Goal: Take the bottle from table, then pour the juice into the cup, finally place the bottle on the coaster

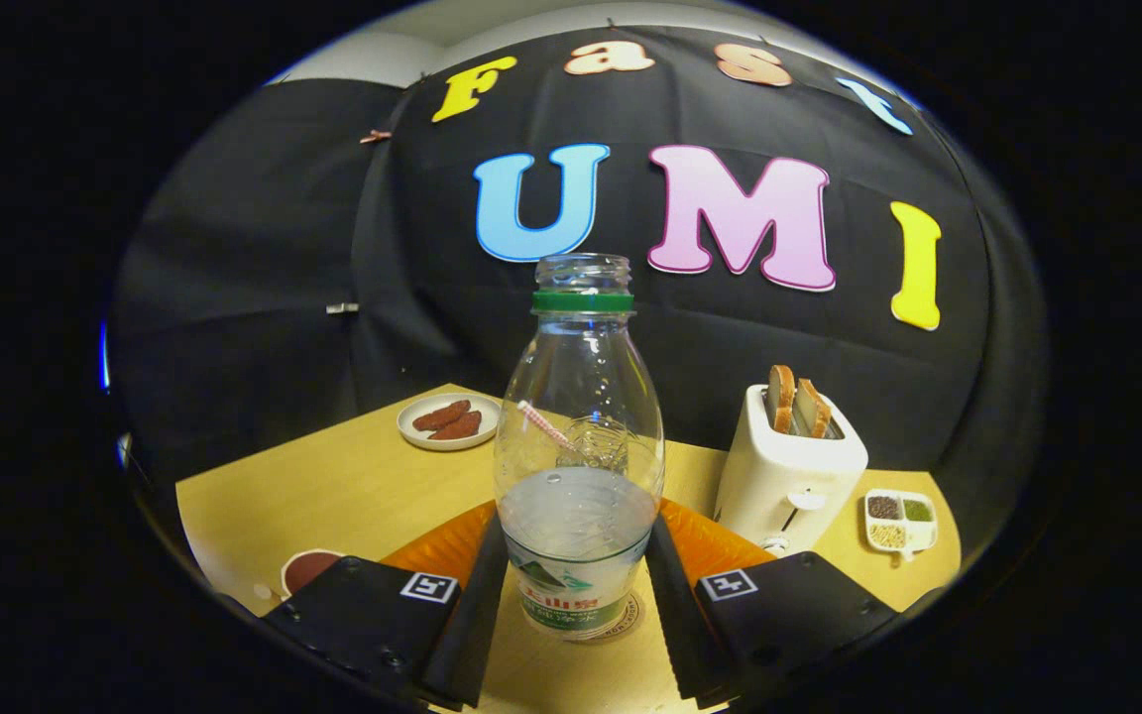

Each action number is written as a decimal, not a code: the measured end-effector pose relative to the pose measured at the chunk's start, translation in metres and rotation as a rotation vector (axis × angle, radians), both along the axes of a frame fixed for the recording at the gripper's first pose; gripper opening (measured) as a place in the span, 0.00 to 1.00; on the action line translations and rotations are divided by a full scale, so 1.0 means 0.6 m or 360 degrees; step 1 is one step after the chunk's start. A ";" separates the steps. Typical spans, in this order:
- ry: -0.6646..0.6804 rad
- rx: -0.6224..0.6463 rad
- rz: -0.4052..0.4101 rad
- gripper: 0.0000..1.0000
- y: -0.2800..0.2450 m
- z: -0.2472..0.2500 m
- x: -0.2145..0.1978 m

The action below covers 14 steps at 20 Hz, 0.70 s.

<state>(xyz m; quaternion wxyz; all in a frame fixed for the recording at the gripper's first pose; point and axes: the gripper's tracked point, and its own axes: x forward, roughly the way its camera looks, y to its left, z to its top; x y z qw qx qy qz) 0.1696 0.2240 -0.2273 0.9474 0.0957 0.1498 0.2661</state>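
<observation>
I see the bottle (579, 466) standing upright between my gripper (577, 585) fingers, its base on what looks like a round coaster (628, 620) on the table (333, 486). Both fingers lie close along its lower sides, but I cannot tell whether they press on it or have let go.

The cap is off and liquid sits in the lower half, so my main worry is tipping: if I pull back crooked, a finger could drag the bottle over and spill it. The cup (603, 443), seen through the bottle just behind it with a straw (543, 424), could be knocked too. The toaster (789, 466) stands near on the right.

The bottle label shows a mountain logo and red writing too small for me to read.
</observation>
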 end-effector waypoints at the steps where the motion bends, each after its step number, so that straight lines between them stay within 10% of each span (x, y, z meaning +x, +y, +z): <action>1: -0.0002 0.0018 -0.0001 0.74 -0.001 -0.009 0.005; 14: -0.0026 -0.0055 -0.0002 0.75 0.020 -0.092 0.034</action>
